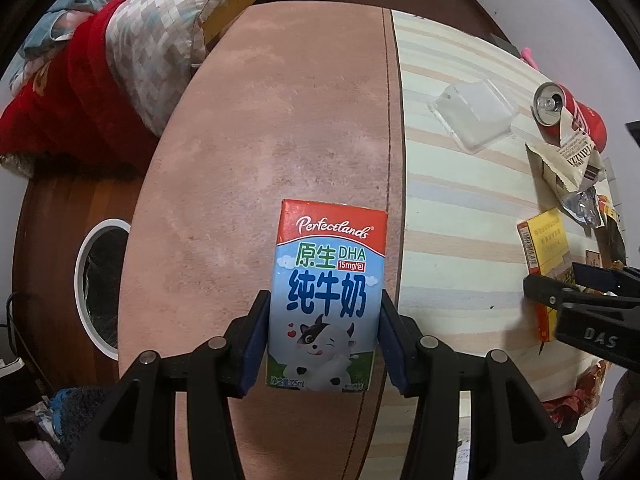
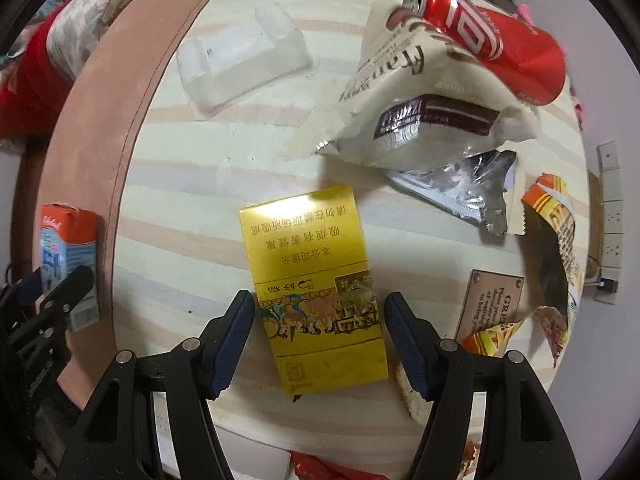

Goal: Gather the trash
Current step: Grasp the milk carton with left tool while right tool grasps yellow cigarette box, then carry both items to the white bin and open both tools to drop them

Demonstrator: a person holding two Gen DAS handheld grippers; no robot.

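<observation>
My left gripper [image 1: 322, 340] is shut on a small milk carton [image 1: 326, 296], red-topped with a cartoon cow, held over the pink part of the table. The carton also shows at the left of the right wrist view [image 2: 68, 248]. My right gripper [image 2: 320, 340] is open, its fingers on either side of a yellow cigarette box [image 2: 316, 280] lying flat on the striped cloth; they do not touch it. The box and right gripper [image 1: 560, 292] show at the right of the left wrist view.
On the striped cloth [image 2: 180, 200] lie a clear plastic tray [image 2: 240, 60], a red can [image 2: 492, 40], a white snack wrapper [image 2: 420, 112], a foil scrap [image 2: 464, 188] and an orange wrapper [image 2: 556, 240]. A white-rimmed bin [image 1: 100, 284] stands on the floor left of the table. A bed [image 1: 100, 52] lies behind.
</observation>
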